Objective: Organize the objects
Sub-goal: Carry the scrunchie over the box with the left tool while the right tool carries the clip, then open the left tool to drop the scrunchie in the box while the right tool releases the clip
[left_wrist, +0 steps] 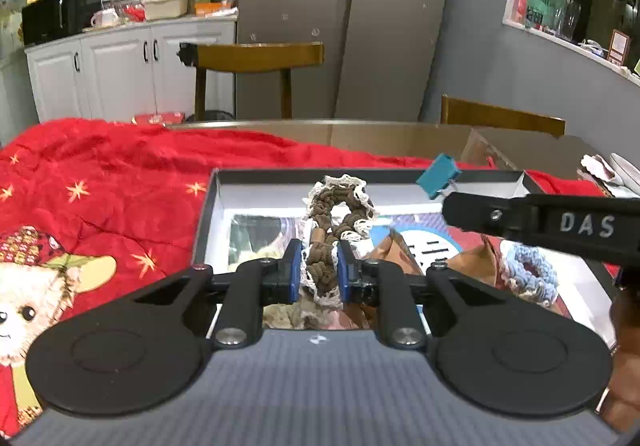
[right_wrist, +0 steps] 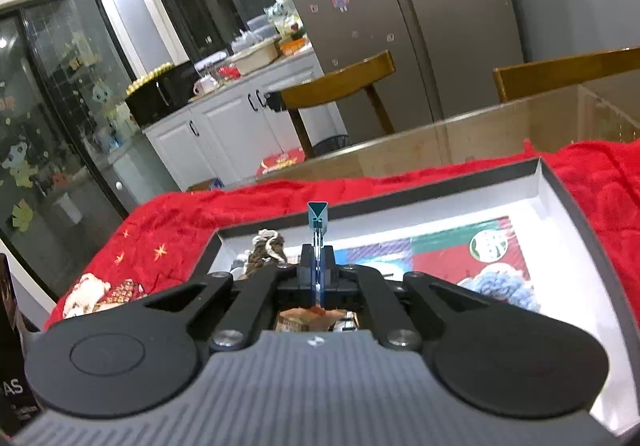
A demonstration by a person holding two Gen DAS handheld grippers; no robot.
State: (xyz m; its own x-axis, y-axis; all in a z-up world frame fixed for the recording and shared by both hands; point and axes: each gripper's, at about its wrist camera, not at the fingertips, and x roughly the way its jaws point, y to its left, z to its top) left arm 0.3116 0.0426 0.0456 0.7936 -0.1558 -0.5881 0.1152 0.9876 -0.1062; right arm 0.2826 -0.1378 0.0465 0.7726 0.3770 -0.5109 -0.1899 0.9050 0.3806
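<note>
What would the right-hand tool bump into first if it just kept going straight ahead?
Probably the far wall of the grey box. The right tool, shut on a teal binder clip, points over the box's inside toward that rim; depth is hard to judge.

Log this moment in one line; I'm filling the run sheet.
left gripper: shut on brown scrunchie | right gripper: shut on teal clip | both over box

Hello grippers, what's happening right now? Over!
Left hand-held gripper shut on brown scrunchie. Right hand-held gripper shut on teal binder clip. Both over box.
</note>
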